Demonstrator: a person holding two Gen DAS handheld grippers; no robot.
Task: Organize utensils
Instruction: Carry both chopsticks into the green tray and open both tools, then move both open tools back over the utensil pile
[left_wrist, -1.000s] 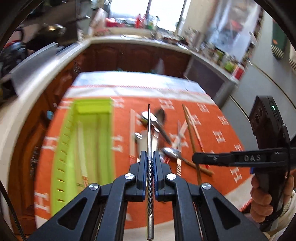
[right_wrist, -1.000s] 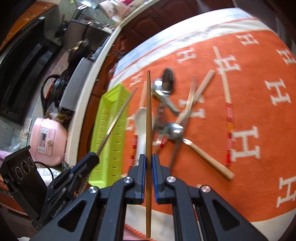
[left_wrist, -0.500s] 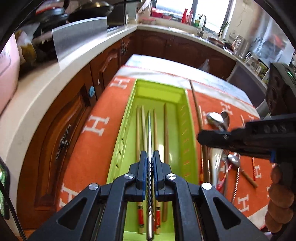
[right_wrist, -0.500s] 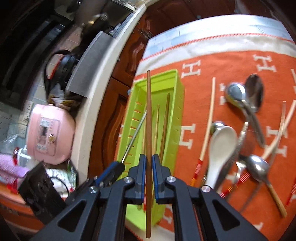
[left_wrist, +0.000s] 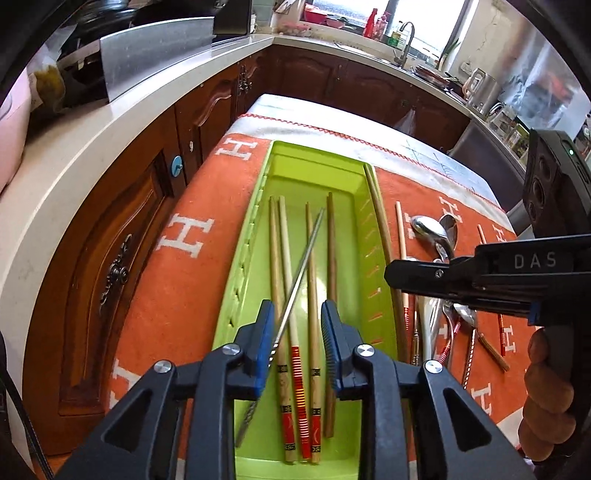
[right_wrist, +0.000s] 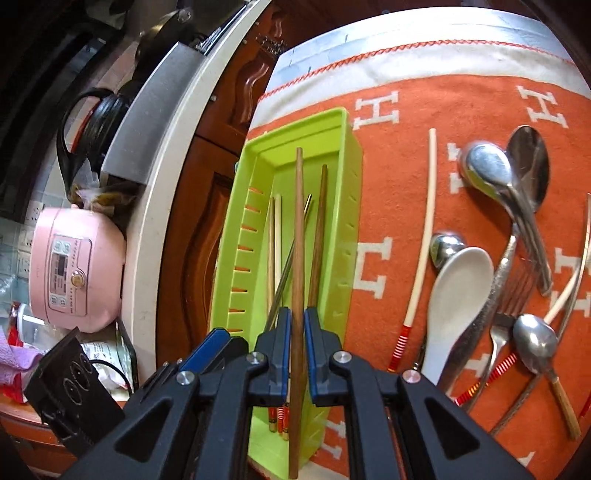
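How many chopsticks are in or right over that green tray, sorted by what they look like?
Pale wooden chopsticks with red-patterned ends, lying in the green tray: 3
Dark wooden chopsticks: 2, one lying in the tray, plus the held chopstick gripped over it by the right hand-held gripper
Metal chopstick, slanted across the pale ones: 1
Total: 6

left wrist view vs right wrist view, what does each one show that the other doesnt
Only the left wrist view shows the sink tap by the window and the person's hand on the right hand-held gripper.

Only the right wrist view shows the pink rice cooker, the white ceramic spoon and the fork.

Both show the green tray holding chopsticks, the metal chopstick lying loose between the left hand-held gripper's just-opened jaws, and the brown chopstick clamped in the right one.
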